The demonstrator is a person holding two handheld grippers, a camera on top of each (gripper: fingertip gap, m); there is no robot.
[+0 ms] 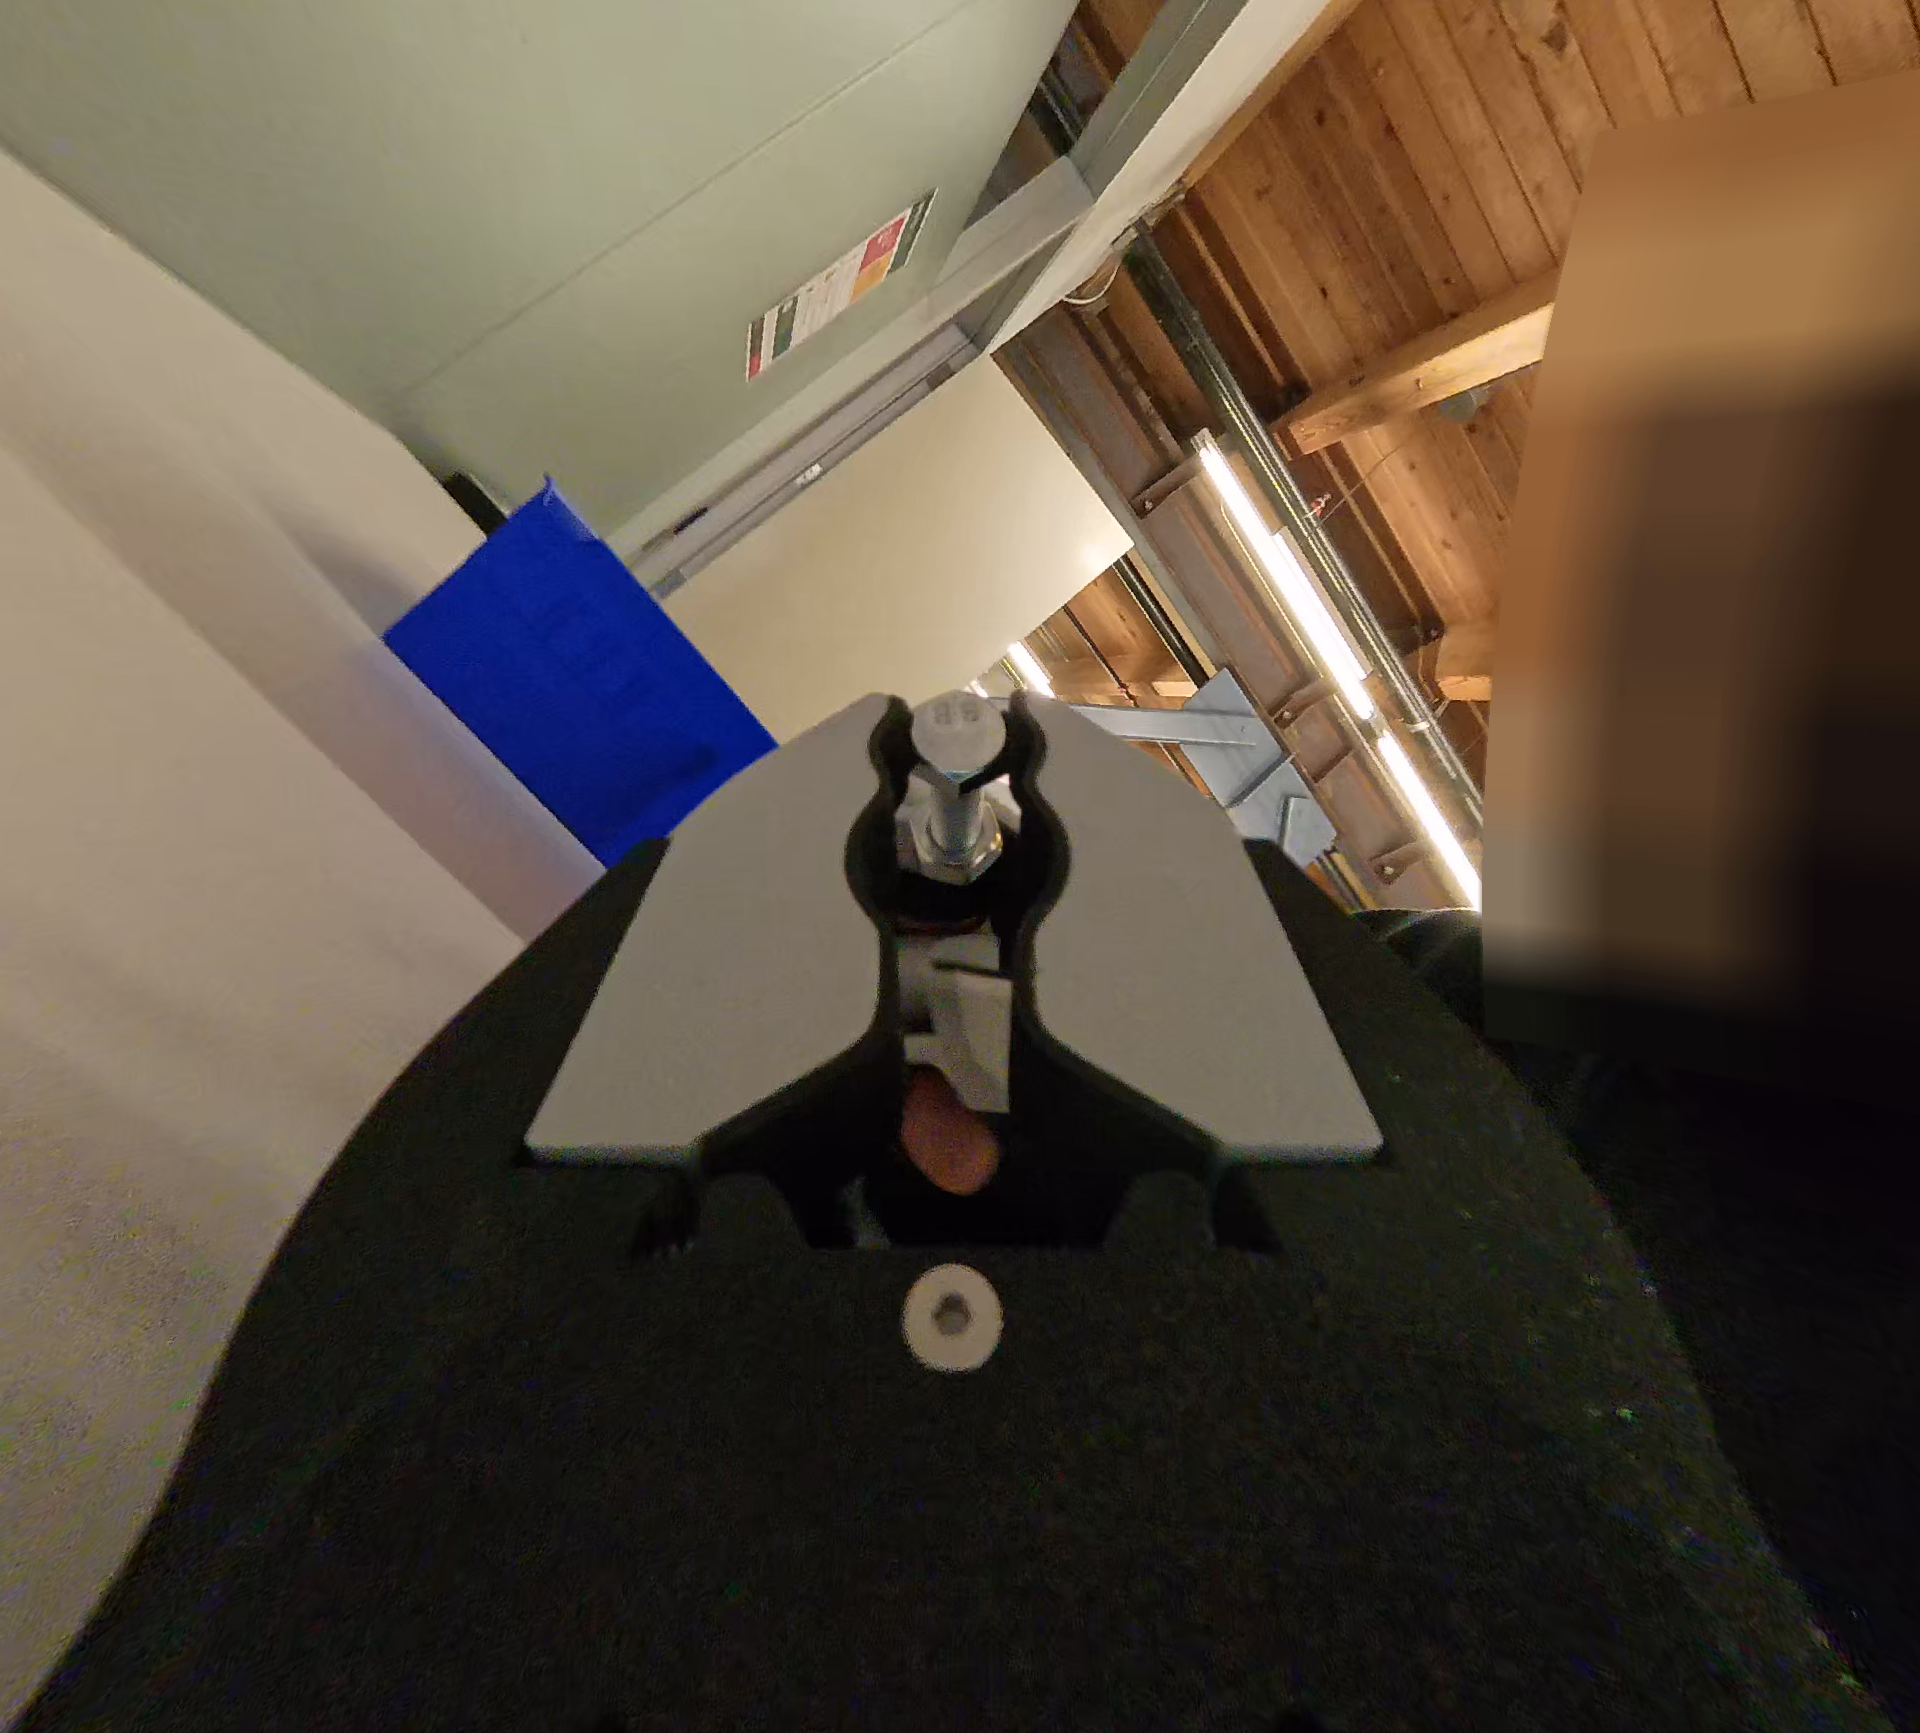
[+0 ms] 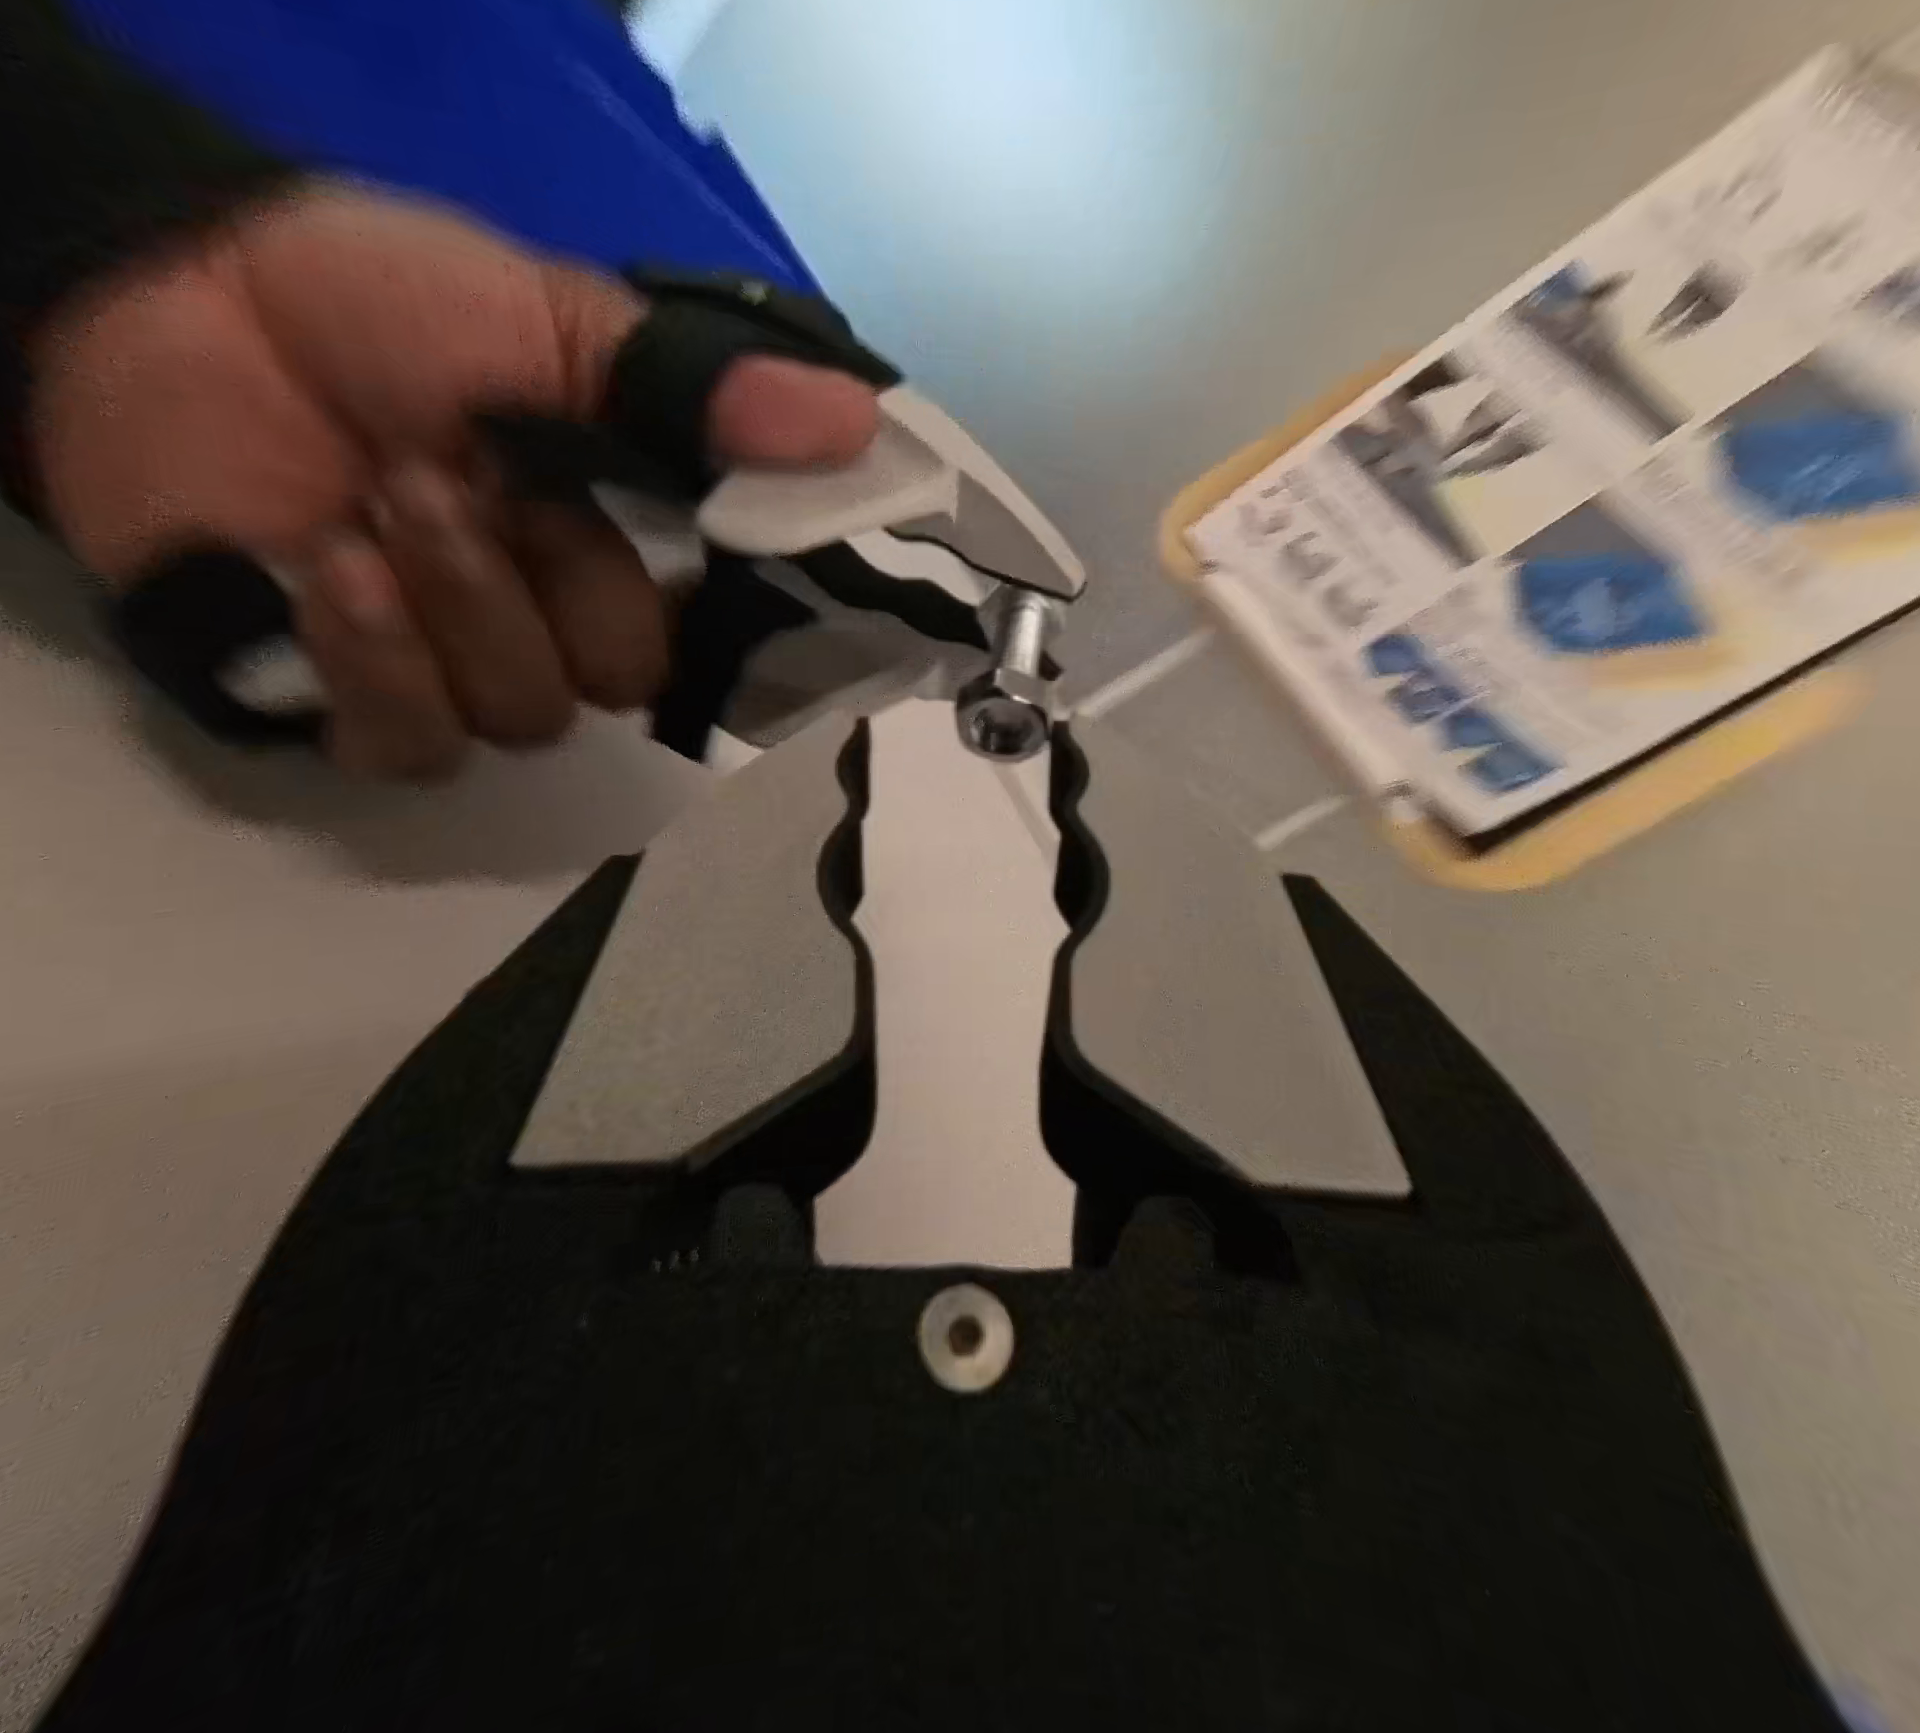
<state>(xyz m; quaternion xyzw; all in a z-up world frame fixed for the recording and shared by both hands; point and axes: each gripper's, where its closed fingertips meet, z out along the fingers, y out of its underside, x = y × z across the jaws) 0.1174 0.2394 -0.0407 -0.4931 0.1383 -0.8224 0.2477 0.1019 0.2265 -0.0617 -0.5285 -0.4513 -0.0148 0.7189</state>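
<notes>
Left gripper (image 1: pixel 957 727) clamped the bolt (image 1: pixel 954 738), nut (image 2: pixel 1006 719) fitted; right gripper (image 2: pixel 961 748) stood open, empty, just beside the nut.

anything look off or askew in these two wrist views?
Nothing damaged or spilled. The left gripper is tilted up toward the wooden ceiling, clamped on a bolt with a nut on its shank. The right gripper stands open, nothing held. The right view is motion-blurred, so the printed card is smeared.
</notes>
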